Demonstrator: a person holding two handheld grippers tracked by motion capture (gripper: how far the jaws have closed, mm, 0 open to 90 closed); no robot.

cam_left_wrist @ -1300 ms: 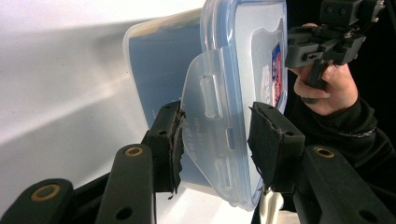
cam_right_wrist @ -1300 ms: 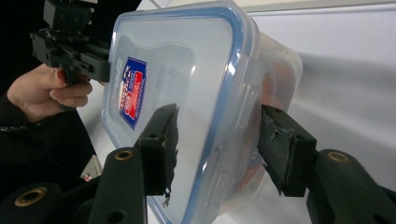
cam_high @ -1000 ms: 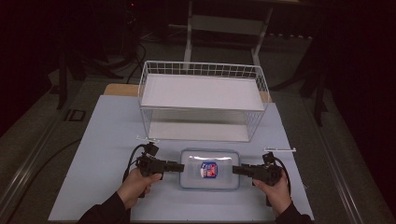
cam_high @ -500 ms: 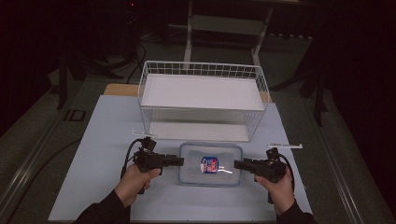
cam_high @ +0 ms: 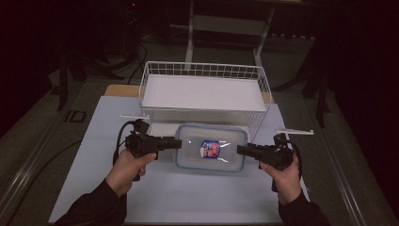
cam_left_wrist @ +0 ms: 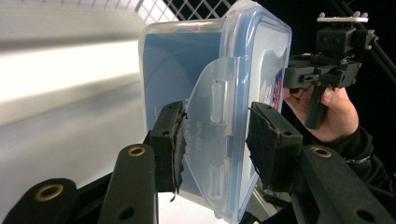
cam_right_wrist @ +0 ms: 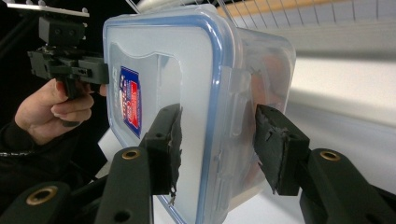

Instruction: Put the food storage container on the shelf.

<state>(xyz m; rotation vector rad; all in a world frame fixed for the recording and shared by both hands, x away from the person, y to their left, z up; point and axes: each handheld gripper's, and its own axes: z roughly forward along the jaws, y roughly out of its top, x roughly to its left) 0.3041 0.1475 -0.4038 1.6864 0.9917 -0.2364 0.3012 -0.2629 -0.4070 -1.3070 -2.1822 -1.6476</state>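
Dim room, lit table, blurred backgrounds

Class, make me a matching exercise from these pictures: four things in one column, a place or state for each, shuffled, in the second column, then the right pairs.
Things
1. plastic container
2. wire basket
3. left gripper
4. right gripper

Places or states
A. clamped on the container's right end
B. stands at the far side of the table, nothing in it
C. held between both grippers, lid on, label on the lid
D. clamped on the container's left end

Pairs: 1-C, 2-B, 3-D, 4-A
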